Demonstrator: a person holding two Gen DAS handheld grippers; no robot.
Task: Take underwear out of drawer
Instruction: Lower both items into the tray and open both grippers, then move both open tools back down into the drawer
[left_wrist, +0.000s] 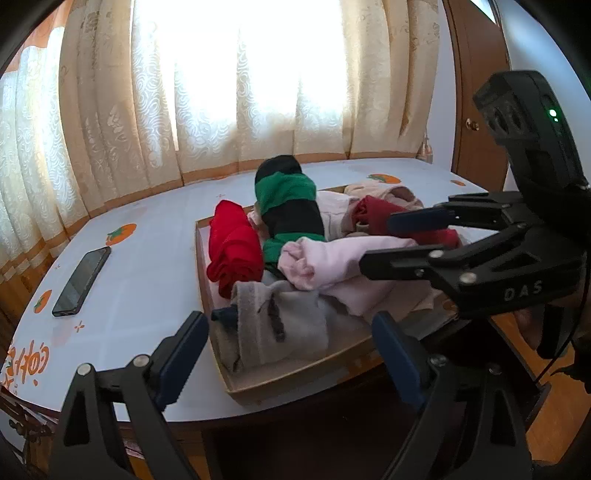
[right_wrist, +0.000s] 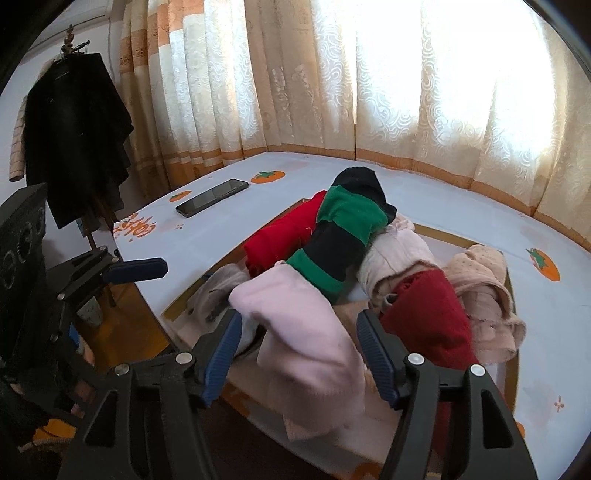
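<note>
Inside the shallow wooden drawer resting on the table, every rolled garment appears to remain: the red roll at its left edge, the green-and-black roll behind, a grey piece at the front. The left gripper hangs before the drawer's front, released and empty. The right gripper straddles the pale pink underwear, its pads seemingly not pressing (contact is hard to judge). Nothing lies outside the drawer, so I judge the removal barely begun.
</note>
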